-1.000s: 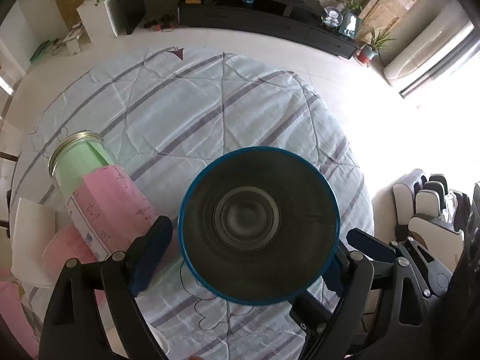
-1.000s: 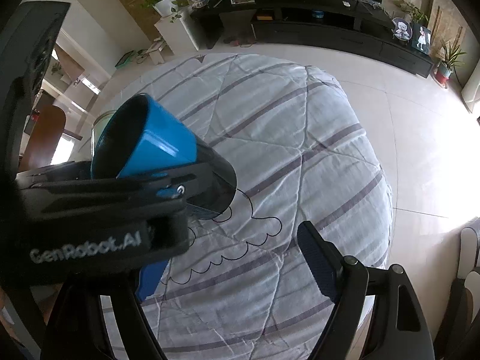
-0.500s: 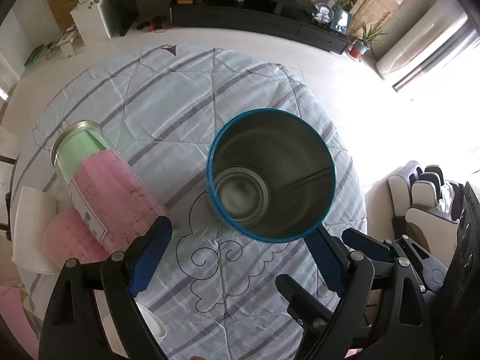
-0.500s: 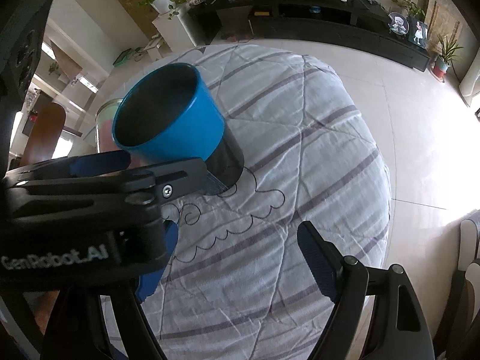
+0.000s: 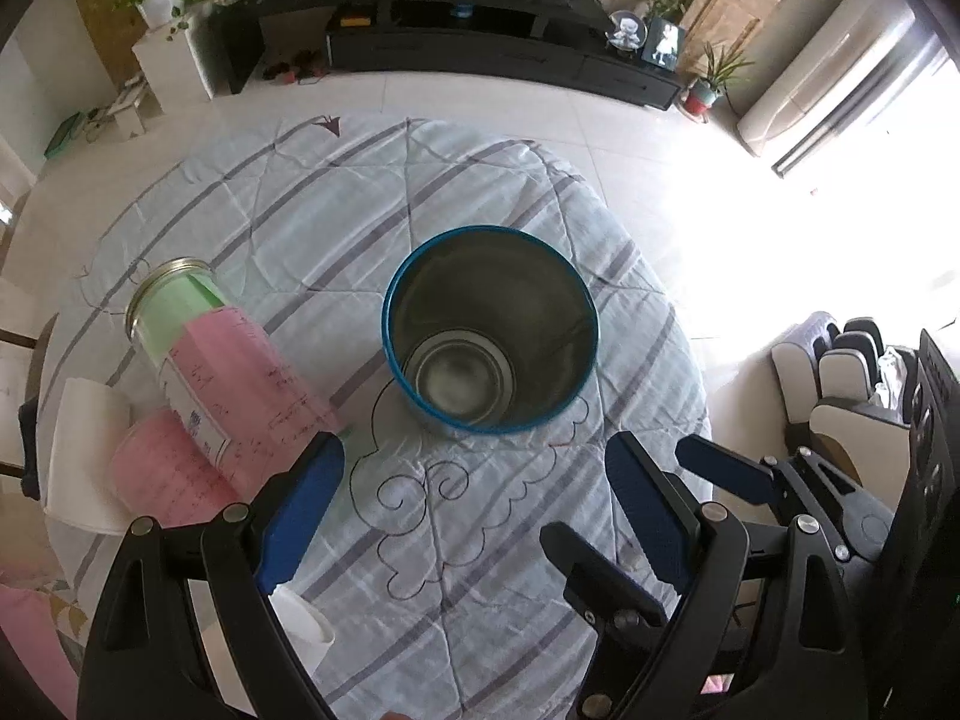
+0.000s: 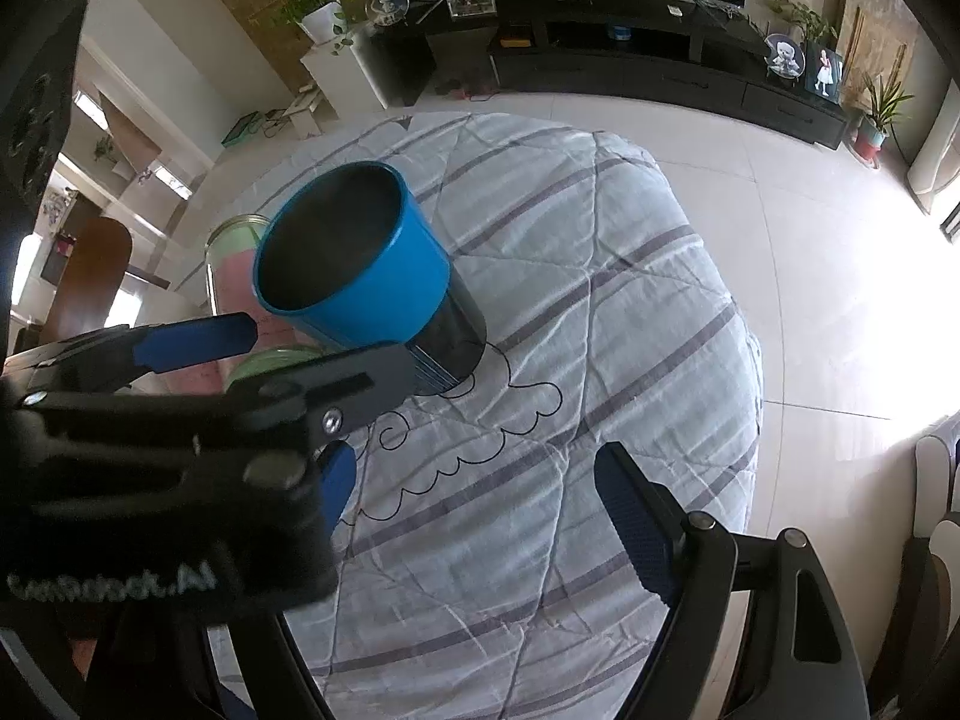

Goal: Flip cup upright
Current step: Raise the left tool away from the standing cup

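Observation:
The blue cup [image 5: 489, 330] with a dark metal inside stands upright on the striped cloth, mouth up. It also shows in the right wrist view [image 6: 360, 267], blue above and dark at the base. My left gripper [image 5: 474, 504] is open and empty, its jaws a little nearer than the cup and clear of it. In the right wrist view the left gripper [image 6: 270, 354] is just in front of the cup. My right gripper [image 6: 474, 510] is open and empty, to the right of the cup.
A round table under a white cloth with grey stripes [image 5: 300, 210]. A glass jar with green and pink paper [image 5: 204, 354] lies left of the cup. A white cup rim [image 5: 303, 624] is under the left finger. Tiled floor and chairs [image 5: 852, 372] lie beyond the table's right edge.
My left gripper held the cup tilted toward the camera, set it upright on the cloth, opened and drew back. The right gripper stayed open and almost still.

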`<state>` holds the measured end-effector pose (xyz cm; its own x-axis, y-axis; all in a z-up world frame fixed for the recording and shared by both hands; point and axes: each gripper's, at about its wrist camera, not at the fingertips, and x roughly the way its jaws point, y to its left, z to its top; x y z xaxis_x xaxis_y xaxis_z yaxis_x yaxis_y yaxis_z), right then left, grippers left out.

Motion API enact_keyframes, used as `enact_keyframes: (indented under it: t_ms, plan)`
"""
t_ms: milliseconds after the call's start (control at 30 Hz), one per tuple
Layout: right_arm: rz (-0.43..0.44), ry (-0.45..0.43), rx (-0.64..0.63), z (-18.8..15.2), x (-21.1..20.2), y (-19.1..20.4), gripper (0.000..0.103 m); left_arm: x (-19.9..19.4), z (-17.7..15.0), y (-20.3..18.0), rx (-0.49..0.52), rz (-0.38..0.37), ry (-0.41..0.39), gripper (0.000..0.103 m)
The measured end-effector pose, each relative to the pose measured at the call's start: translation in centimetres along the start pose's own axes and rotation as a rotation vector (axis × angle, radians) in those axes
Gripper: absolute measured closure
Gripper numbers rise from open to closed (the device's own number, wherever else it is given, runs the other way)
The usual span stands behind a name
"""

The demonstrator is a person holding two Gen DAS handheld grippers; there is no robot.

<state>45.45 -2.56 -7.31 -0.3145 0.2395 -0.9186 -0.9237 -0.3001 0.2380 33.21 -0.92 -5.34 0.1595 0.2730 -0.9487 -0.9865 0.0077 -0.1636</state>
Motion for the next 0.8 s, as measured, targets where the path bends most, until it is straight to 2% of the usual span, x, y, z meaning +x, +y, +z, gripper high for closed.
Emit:
enact_keyframes:
  t_ms: [233, 567, 733, 800]
  plan:
    - [-0.007, -0.006, -0.013, -0.3, -1.4, 1.0, 0.020, -1.7, -0.9, 0.0, 0.032, -0.008, 0.006, 0.013]
    - [-0.046, -0.034, 0.009, -0.3, -3.4, 4.0, 0.020, -6.2, -2.0, 1.8, 0.094, -0.050, -0.035, 0.012]
    - [-0.111, -0.076, 0.086, -1.6, -4.9, 6.7, 0.020, -9.4, -2.8, 3.6, 0.222, -0.083, -0.088, 0.012]
    - [-0.126, -0.094, 0.135, -2.1, -5.5, 7.7, 0.020, -10.5, -3.1, 4.4, 0.280, -0.087, -0.076, 0.012]
